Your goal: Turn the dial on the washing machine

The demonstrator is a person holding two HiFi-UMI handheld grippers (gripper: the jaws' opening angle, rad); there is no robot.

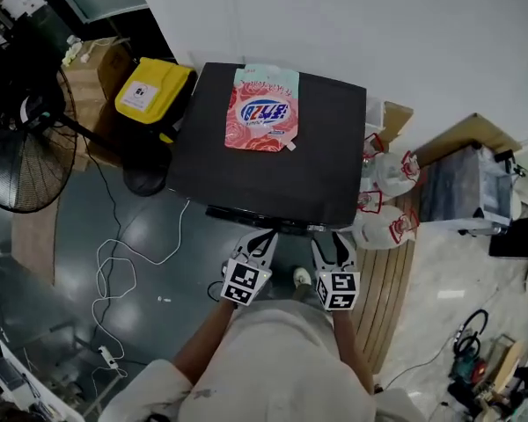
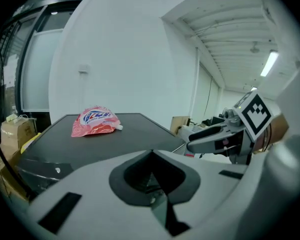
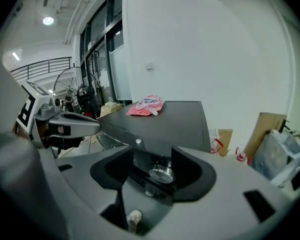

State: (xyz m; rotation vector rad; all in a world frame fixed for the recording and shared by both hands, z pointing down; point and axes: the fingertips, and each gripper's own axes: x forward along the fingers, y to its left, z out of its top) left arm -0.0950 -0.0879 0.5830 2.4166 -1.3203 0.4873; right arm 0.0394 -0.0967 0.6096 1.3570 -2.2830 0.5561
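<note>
The washing machine (image 1: pixel 246 183) has a flat dark top, and its control panel (image 1: pixel 273 221) runs along the near front edge. In the right gripper view a round silver dial (image 3: pixel 161 173) sits on that panel. My right gripper (image 3: pixel 149 159) hangs just in front of it with its jaws slightly apart, framing the dial without touching it. In the head view the right gripper (image 1: pixel 333 240) points at the panel's right part. My left gripper (image 1: pixel 262 240) hovers beside it at the panel's middle. Its jaws (image 2: pixel 151 154) meet at the tips and hold nothing.
A pink and white detergent pouch (image 1: pixel 262 110) lies on the machine's top near the back wall. A yellow bag (image 1: pixel 151 93) and cardboard boxes stand at the left, with a floor fan (image 1: pixel 22 161) beyond. White plastic bags (image 1: pixel 383 200) crowd the right side. A cable (image 1: pixel 114 271) loops on the floor.
</note>
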